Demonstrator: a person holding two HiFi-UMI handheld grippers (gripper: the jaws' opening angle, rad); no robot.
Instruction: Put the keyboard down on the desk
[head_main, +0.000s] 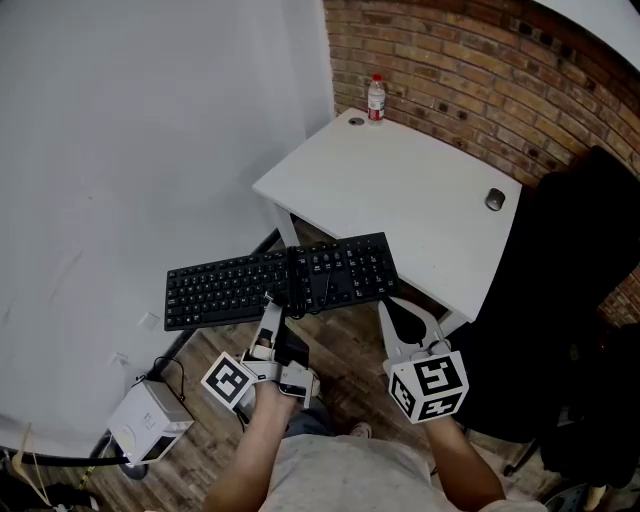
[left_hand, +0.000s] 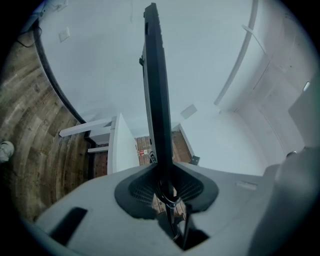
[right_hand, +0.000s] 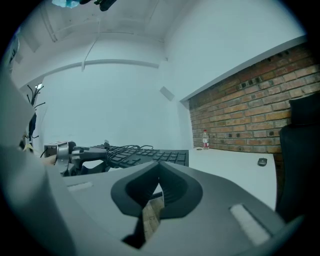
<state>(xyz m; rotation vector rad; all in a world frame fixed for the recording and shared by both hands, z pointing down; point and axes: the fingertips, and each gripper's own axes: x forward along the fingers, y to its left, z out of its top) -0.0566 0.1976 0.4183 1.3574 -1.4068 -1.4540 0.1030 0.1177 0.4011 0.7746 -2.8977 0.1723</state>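
Note:
A black keyboard (head_main: 280, 280) hangs in the air in front of the white desk (head_main: 400, 190), level and off the desk's near left corner. My left gripper (head_main: 280, 305) is shut on the middle of its front edge. In the left gripper view the keyboard (left_hand: 157, 100) shows edge-on between the pads, where my left gripper (left_hand: 167, 187) clamps it, with its cable looped there. My right gripper (head_main: 403, 315) is below the keyboard's right end, shut with nothing in it. In the right gripper view, my right gripper (right_hand: 159, 182) faces the keyboard (right_hand: 150, 155) and the desk (right_hand: 230, 165).
A water bottle (head_main: 376, 98) stands at the desk's far corner by the brick wall, and a mouse (head_main: 495, 200) lies near its right edge. A black chair (head_main: 580, 300) stands to the right. A white box (head_main: 150, 420) sits on the wooden floor at lower left.

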